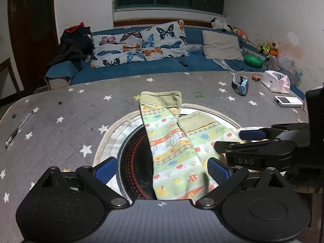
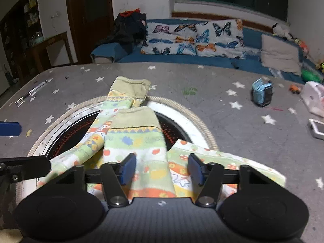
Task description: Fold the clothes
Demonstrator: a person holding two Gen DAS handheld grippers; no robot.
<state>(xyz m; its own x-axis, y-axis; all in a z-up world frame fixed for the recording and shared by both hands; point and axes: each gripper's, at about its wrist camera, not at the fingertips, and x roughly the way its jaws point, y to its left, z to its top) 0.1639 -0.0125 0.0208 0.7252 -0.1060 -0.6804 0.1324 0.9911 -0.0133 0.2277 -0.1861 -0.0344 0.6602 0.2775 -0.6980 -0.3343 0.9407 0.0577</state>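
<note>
I'm lining up the fold: the patterned trousers (image 2: 141, 141) lie on the bench (image 2: 222, 93), one leg running forward between each claw's fingers. My left claw (image 1: 162, 169) and right claw (image 2: 162, 169) are both spread wide, holding nothing. Next, I'd pinch the cloth.

Patterned trousers (image 1: 174, 147): pale green, white and yellow bands with orange stripes, red mushrooms and blue shapes; plain olive-green cuffs (image 2: 132, 87). Worktop (image 1: 66, 109): grey cover scattered with white stars. Round inset (image 1: 133, 162): black with red-orange dots, white ring, beige braided rim. Left claw (image 1: 162, 170) and right claw (image 2: 162, 169): black, with blue pads. Sofa (image 2: 182, 57): blue; cushions (image 1: 139, 44) grey-white with blue, orange and purple butterflies.
</note>
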